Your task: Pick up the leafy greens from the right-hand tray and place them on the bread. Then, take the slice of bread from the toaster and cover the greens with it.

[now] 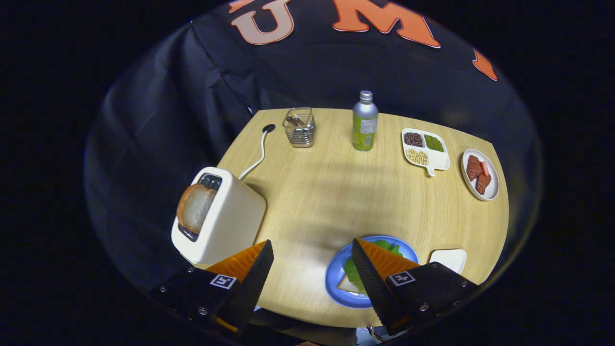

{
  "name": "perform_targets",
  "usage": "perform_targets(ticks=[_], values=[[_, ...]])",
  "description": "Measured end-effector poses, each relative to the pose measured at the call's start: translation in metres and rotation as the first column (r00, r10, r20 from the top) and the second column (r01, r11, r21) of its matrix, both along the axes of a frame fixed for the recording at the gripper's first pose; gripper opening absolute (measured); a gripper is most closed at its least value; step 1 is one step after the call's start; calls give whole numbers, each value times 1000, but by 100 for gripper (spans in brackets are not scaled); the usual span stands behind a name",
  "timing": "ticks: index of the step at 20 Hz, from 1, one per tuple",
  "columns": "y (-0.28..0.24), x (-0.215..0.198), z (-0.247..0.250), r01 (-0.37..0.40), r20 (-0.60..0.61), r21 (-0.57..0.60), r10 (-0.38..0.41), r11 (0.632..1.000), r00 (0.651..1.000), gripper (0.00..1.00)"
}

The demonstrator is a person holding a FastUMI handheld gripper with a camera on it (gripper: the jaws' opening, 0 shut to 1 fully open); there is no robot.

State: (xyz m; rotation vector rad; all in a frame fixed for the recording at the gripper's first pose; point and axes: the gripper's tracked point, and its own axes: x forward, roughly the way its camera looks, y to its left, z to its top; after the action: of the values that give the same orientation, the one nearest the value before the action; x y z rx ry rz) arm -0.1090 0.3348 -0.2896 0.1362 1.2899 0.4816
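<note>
Your gripper [312, 254] hung wide open, empty, above the table [336, 202]; greens [358, 271] lay on the bread [348, 286] in the blue plate [336, 274], toaster [226, 221] left.

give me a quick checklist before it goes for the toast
1. Greens on the bread in the blue plate: ok.
2. Gripper open, nothing between its fingers: ok.
3. Bread slice standing up out of the toaster, easy to grasp: ok.
4. Path to the toaster: ok; it sits just ahead of the left finger, apart from the bottle and wire basket.
5. Greens fully covering the bread: cannot tell, the right finger hides part of the plate.
6. White tray emptied: cannot tell.
</note>
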Motion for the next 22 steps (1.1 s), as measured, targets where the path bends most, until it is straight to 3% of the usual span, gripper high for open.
perform_targets(ticks=[8, 15, 22], values=[[91, 15, 45, -58, -18, 86, 60, 995, 998, 98], [156, 10, 49, -149, -73, 97, 157, 984, 985, 96], [181, -3, 27, -162, -160, 59, 170, 985, 972, 83]])
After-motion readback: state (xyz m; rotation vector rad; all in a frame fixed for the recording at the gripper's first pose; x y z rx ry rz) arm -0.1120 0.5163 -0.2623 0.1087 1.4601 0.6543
